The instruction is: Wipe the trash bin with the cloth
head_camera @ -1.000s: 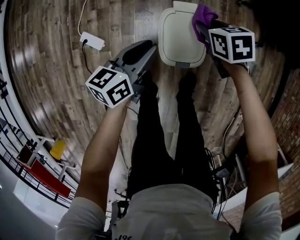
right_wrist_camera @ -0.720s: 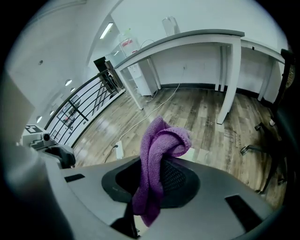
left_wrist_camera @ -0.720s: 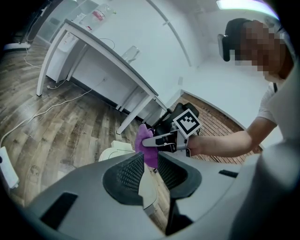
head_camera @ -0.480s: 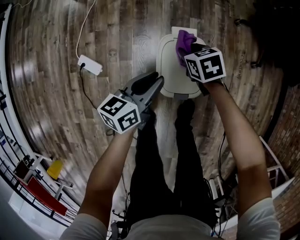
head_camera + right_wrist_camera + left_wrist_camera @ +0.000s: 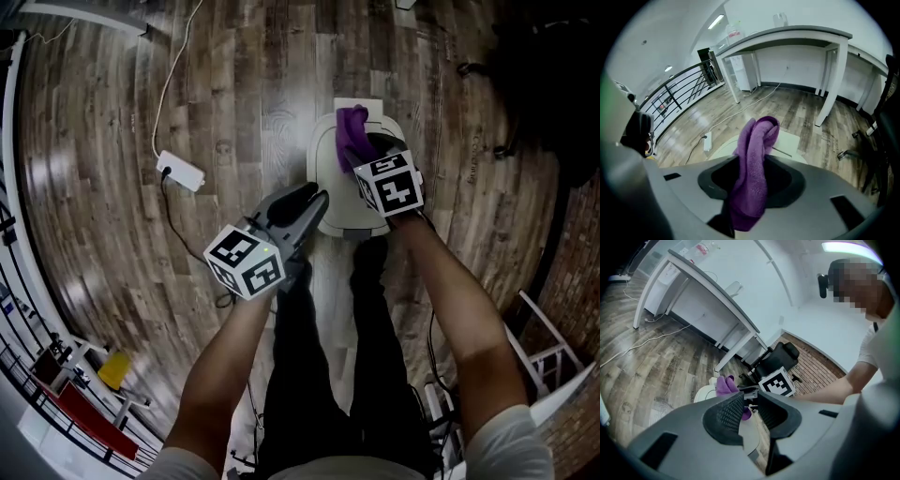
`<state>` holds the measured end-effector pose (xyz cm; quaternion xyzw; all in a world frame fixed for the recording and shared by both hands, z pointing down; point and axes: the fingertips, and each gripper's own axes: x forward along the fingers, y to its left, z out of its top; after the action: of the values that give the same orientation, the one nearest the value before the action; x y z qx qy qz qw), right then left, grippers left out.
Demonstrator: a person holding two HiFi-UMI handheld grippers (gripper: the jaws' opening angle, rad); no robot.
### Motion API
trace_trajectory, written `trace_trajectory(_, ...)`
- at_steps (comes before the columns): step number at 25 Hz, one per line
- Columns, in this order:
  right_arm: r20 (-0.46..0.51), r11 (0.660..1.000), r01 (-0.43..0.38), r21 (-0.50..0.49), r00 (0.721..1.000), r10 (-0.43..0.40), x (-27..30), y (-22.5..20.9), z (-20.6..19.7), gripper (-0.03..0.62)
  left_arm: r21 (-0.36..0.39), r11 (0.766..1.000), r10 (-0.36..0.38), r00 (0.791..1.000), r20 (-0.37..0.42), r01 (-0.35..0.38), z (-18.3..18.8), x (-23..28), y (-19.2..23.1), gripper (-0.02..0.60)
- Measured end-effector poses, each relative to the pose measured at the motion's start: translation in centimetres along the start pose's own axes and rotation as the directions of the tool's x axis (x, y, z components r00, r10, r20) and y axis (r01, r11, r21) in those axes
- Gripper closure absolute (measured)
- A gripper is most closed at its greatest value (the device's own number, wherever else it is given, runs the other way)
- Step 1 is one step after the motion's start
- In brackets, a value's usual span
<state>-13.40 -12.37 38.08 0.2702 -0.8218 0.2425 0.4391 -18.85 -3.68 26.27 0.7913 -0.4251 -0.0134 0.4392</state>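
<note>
The white trash bin (image 5: pixel 327 164) stands on the wood floor in front of the person's feet, its lid closed. A purple cloth (image 5: pixel 352 131) lies against the back of the lid, and my right gripper (image 5: pixel 362 152) is shut on it. In the right gripper view the cloth (image 5: pixel 757 140) hangs bunched between the jaws of the right gripper (image 5: pixel 751 161), over the bin (image 5: pixel 798 146). My left gripper (image 5: pixel 320 199) hovers at the lid's near left edge. Its jaws stand together, with nothing between them. The left gripper (image 5: pixel 750 405) looks toward the cloth (image 5: pixel 724 385) and the bin (image 5: pixel 704 392).
A white power strip (image 5: pixel 180 172) with its cable lies on the floor to the left. A white desk (image 5: pixel 787 35) stands beyond the bin and a dark office chair (image 5: pixel 780 357) to its right. A railing (image 5: pixel 679 93) runs along the left. A yellow object (image 5: pixel 114 368) sits at the lower left.
My right gripper has carried the cloth from the lid's right edge in over the lid's back middle. The left gripper stays by the lid's near left edge. The bin looks smaller and farther off.
</note>
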Motion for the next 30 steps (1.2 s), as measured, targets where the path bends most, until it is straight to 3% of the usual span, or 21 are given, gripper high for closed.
trace_trajectory(1, 0.007, 1.0, -0.004, -0.002, 1.0, 0.004, 0.0, 0.1, 0.1, 0.48, 0.0, 1.0, -0.002, 1.0, -0.001, 0.002, 0.0, 0.2, 0.1, 0.489)
trace_trajectory(2, 0.015, 1.0, -0.006, -0.011, 1.0, 0.006, -0.1, 0.1, 0.3, 0.495, -0.001, 1.0, -0.003, 1.0, -0.001, 0.003, 0.1, 0.3, 0.1, 0.489)
trace_trajectory(8, 0.05, 0.997, -0.038, -0.068, 0.998, 0.041, -1.1, 0.9, 2.6, 0.511, -0.004, 1.0, -0.008, 1.0, 0.005, 0.008, -0.1, 0.7, 0.6, 0.489)
trace_trajectory(15, -0.022, 0.974, -0.192, 0.123, 0.98, 0.197, 1.6, 3.4, 4.3, 0.513, -0.013, 1.0, 0.007, 1.0, 0.001, -0.007, -0.1, 0.3, 1.0, 0.489)
trace_trajectory(25, -0.046, 0.934, -0.124, 0.336, 0.988, 0.148, 1.8, -1.5, 1.7, 0.513, -0.013, 1.0, 0.002, 1.0, -0.008, -0.002, -0.6, 0.8, 1.0, 0.489)
trace_trajectory(30, -0.045, 0.93, -0.078, 0.36, 0.994, 0.101, 0.7, -4.1, 0.6, 0.513, 0.0, 1.0, -0.009, 1.0, -0.016, 0.009, -0.6, 1.3, 0.4, 0.489)
